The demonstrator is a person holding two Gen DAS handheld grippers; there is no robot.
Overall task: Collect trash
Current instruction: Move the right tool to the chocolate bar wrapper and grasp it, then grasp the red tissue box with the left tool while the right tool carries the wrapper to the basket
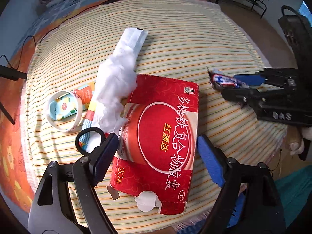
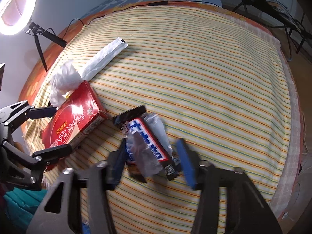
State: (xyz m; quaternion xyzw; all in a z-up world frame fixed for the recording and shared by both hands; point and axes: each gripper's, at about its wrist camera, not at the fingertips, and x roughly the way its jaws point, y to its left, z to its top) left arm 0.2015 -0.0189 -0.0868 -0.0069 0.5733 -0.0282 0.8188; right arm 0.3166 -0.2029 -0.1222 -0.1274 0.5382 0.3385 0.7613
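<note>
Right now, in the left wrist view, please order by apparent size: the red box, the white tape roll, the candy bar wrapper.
1. red box, by far the largest, though it lies nearest the camera.
2. white tape roll.
3. candy bar wrapper, slightly smaller than the roll; it is farther away and partly hidden, so this order is unsure.

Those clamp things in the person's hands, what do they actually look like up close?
Each is a black metal frame with triangular cut-outs and silver pivot bolts, ending in two flat fingers faced with blue pads. The left gripper shows its blue pads clearly. The right gripper is built the same; seen from the left wrist camera its body carries raised letters reading DAS. No sleeves or cables on them are visible.
</note>
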